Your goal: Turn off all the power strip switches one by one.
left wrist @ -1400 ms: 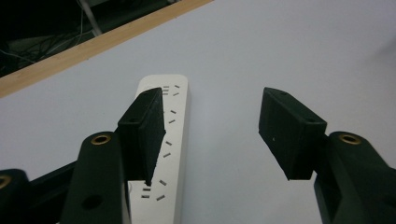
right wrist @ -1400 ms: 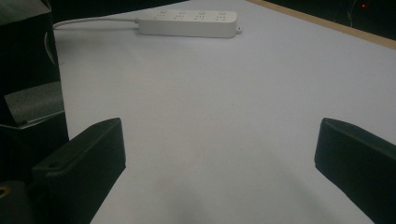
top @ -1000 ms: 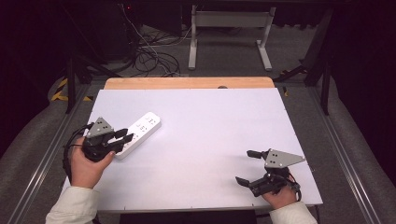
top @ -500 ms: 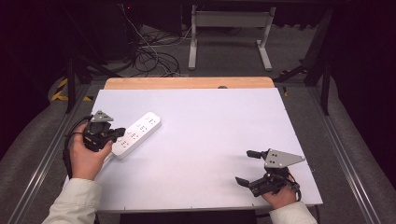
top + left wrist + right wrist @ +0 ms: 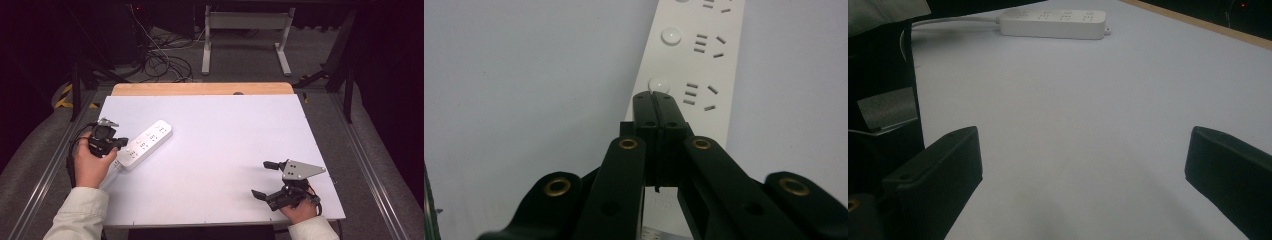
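White power strip [image 5: 145, 145] lying flat and slanted on the white table [image 5: 220, 150], in the left half, well away from the wooden strip [image 5: 200, 89] along the far edge. Four socket groups on top, each with a small round button beside it. White cord [image 5: 955, 21] leaving the near end of the power strip.

Left gripper [image 5: 121, 143] at the near end of the power strip, held by the left hand [image 5: 89, 162], pale sleeve [image 5: 77, 216] behind. Jaws pressed fully together, nothing between them. In the left gripper view, closed tips [image 5: 656, 100] just over the power strip, right beside a round button [image 5: 659, 83]; touching or not, cannot tell.

Right gripper [image 5: 265, 179] far from the power strip, near the front right corner of the table, held by the right hand [image 5: 300, 210]. Jaws wide apart, holding nothing, bare table between them. Grey three-cornered plate [image 5: 300, 169] on top. In the right gripper view, power strip [image 5: 1053, 23] seen far ahead, across the table.

Beyond the table, tangled cables [image 5: 160, 57] and a metal frame [image 5: 245, 35] on the floor.
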Available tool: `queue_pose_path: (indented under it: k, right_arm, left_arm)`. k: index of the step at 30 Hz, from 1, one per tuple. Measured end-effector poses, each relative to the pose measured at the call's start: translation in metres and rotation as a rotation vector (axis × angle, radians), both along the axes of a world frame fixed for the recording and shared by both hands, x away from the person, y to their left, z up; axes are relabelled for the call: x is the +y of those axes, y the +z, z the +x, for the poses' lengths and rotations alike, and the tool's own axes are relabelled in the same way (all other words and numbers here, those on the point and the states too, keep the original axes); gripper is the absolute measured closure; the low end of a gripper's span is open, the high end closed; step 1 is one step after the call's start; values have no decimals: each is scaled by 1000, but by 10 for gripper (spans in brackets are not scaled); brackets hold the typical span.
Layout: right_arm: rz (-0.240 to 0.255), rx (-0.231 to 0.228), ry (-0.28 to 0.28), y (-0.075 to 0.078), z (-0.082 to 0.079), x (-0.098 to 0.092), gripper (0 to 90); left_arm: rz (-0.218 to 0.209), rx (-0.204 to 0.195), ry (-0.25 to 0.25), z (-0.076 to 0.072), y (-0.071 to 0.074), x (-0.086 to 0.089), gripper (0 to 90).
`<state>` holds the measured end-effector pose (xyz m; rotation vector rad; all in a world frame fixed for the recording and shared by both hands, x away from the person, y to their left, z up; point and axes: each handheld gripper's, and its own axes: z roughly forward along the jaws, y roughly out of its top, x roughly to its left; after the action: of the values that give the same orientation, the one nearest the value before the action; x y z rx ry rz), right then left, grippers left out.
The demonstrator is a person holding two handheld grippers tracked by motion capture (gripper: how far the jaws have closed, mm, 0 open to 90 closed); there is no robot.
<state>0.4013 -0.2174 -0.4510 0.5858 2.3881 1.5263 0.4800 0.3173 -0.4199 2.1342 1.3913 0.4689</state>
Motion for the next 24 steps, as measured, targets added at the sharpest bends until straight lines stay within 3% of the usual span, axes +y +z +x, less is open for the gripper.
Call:
queue_pose_path:
  k: [6, 12, 24]
  right_arm:
    - [-1, 1, 1, 0, 0, 0, 24]
    - [1, -2, 1, 0, 0, 0, 24]
    - [-3, 0, 4, 0, 0, 0, 23]
  left_arm:
    - [17, 45, -2, 5, -9, 1, 900]
    - [10, 62, -6, 7, -16, 2, 900]
    - [13, 51, -22, 8, -23, 0, 900]
